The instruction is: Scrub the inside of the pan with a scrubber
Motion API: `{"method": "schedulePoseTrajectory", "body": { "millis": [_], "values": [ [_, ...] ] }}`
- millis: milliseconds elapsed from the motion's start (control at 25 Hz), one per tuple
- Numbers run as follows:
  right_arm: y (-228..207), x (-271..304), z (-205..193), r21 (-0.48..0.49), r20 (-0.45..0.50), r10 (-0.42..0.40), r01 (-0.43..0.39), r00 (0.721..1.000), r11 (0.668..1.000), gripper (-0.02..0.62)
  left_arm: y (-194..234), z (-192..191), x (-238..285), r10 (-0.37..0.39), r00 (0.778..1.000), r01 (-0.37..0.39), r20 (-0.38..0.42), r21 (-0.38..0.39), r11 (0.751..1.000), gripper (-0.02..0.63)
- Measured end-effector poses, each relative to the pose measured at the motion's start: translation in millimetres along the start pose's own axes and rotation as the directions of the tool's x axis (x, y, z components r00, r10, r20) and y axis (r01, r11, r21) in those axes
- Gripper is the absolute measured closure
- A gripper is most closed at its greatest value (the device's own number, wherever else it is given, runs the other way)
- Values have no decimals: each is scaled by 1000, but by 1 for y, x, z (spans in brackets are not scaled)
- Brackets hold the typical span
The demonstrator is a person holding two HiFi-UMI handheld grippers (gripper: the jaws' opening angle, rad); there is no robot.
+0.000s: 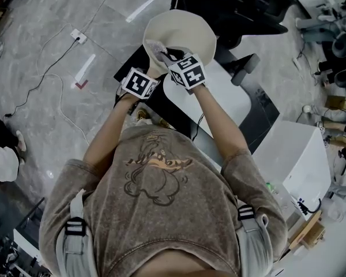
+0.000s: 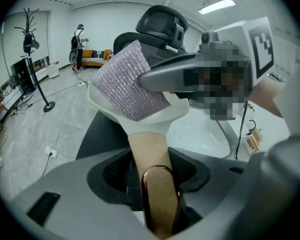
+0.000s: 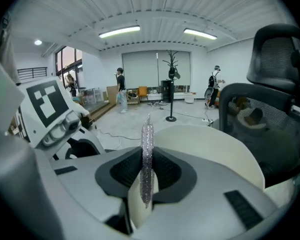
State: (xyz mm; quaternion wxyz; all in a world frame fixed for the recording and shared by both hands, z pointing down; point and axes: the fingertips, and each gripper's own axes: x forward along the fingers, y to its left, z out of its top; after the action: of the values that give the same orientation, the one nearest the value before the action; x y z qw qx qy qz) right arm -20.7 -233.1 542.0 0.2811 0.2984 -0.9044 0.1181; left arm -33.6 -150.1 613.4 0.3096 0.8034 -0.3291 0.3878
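Observation:
A cream pan (image 1: 181, 30) is held up over the desk, tilted with its inside towards me. Its beige handle (image 2: 149, 154) with a copper end runs between the jaws of my left gripper (image 1: 155, 68), which is shut on it. My right gripper (image 1: 167, 55) reaches into the pan and is shut on a sparkly silver scrubber (image 1: 159, 52). In the left gripper view the scrubber (image 2: 127, 81) lies flat against the pan's near wall (image 2: 155, 119). In the right gripper view the scrubber (image 3: 147, 159) shows edge-on between the jaws, with the pan's rim (image 3: 215, 144) behind.
A white desk (image 1: 219, 94) with a black mat lies under the grippers. A black office chair (image 1: 242, 4) stands just beyond the pan. A white box (image 1: 300, 160) sits at my right. Cables (image 1: 46, 79) trail over the floor at left. People stand far across the room.

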Motion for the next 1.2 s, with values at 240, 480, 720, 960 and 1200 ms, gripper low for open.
{"method": "schedulePoseTrajectory", "body": {
  "millis": [240, 480, 720, 960, 1200],
  "values": [
    [17, 19, -2, -52, -60, 45, -48, 997, 998, 515, 0, -2, -1, -12, 1000, 12, -5, -5, 1000, 373],
    [39, 32, -3, -68, -85, 124, -130, 989, 989, 514, 3, -1, -1, -23, 1000, 23, 3, -5, 1000, 373],
    [38, 43, -4, -39, -113, 177, -183, 978, 982, 514, 0, 1, -1, -42, 999, 42, 10, -13, 999, 373],
    [36, 52, -2, -25, -148, 226, -232, 963, 972, 514, 1, -1, -1, -44, 999, 45, 9, -9, 999, 373],
    [30, 65, 3, 17, -134, 225, -225, 965, 974, 514, 1, 0, -2, -57, 998, 57, 14, -5, 998, 373]
  ]
}}
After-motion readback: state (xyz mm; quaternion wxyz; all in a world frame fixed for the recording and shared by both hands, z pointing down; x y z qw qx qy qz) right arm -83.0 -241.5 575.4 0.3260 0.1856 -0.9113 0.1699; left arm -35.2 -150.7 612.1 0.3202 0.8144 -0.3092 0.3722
